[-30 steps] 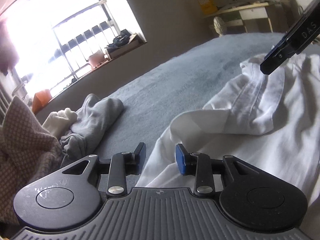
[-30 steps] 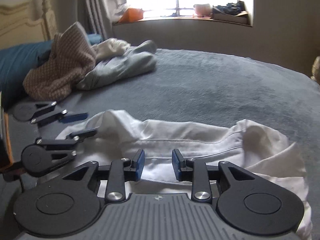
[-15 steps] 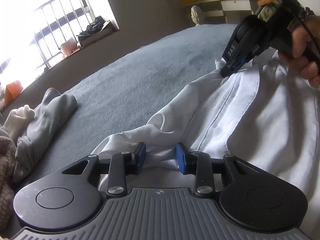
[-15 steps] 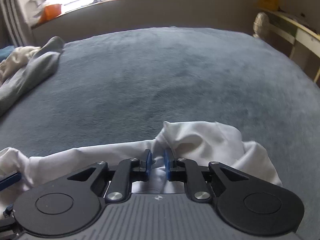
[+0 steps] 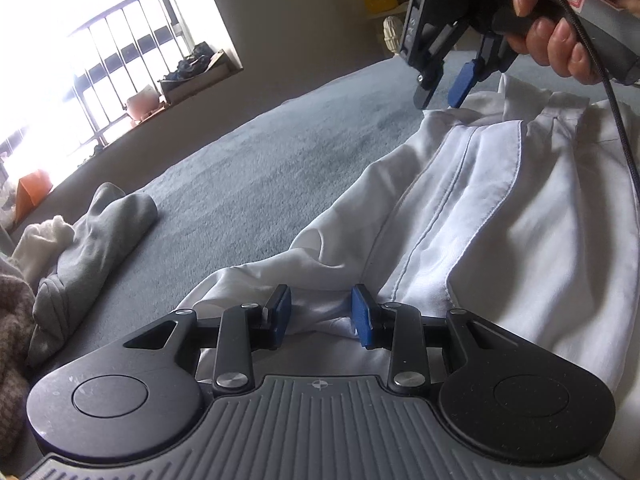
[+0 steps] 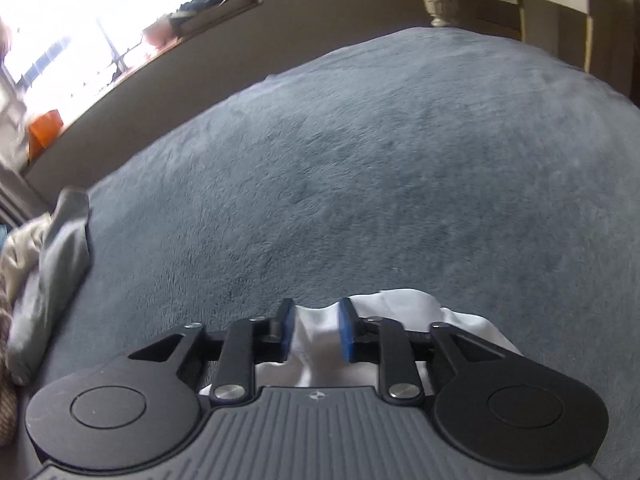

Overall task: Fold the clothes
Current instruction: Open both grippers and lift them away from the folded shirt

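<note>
Folding is barely begun: the white shirt (image 5: 500, 216) lies rumpled on the bed (image 5: 280, 168). Cloth sits between the left gripper (image 5: 320, 312)'s spread fingers, unpinched; the right gripper (image 6: 316, 330)'s fingers are opening over a corner.

The shirt (image 5: 500, 220) lies on the bed (image 5: 248, 168), clothes pile (image 5: 88, 232) to its left.

Your left hand-held gripper (image 5: 320, 314) is black with a ribbed grey base, two round discs, silver screws and blue pads (image 5: 362, 316). Your right hand-held gripper (image 5: 440, 94) matches it (white lettering on its side), trailing a black braided cable (image 5: 618, 120).
</note>
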`<move>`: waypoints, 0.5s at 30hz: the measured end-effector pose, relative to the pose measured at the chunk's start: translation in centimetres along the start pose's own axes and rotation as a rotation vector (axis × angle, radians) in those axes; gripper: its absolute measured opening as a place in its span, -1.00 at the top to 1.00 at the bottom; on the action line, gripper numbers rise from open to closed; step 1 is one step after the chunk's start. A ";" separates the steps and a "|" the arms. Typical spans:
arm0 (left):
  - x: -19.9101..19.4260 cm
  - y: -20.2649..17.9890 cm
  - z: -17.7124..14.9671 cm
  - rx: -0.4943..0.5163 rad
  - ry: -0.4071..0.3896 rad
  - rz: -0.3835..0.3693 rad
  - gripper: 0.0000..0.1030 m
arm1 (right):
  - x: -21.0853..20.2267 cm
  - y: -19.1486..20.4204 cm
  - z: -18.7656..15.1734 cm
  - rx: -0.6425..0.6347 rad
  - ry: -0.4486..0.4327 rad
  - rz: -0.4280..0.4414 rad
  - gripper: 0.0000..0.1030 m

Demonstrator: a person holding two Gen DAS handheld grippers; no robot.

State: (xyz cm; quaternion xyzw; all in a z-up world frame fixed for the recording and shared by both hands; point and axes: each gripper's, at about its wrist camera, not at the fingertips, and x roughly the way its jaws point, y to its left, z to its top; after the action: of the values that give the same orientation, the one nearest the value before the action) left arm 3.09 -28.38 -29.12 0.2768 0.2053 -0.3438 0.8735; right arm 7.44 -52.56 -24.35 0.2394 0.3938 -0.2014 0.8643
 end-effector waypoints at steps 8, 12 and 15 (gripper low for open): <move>-0.2 0.0 -0.1 -0.005 -0.004 -0.003 0.36 | 1.8 2.3 -0.6 -0.143 0.025 -0.065 0.94; -0.2 -0.1 -0.2 -0.007 -0.005 -0.004 0.36 | 0.5 -2.7 -0.7 0.230 -0.044 0.044 0.96; -0.2 -0.1 -0.3 -0.005 -0.006 -0.004 0.36 | 0.6 -6.6 -2.2 0.575 -0.068 0.171 0.96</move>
State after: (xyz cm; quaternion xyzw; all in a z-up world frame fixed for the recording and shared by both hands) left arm 2.83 -28.18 -29.22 0.2731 0.2041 -0.3456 0.8742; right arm 2.98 -56.75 -27.82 0.4998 0.2700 -0.2391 0.7875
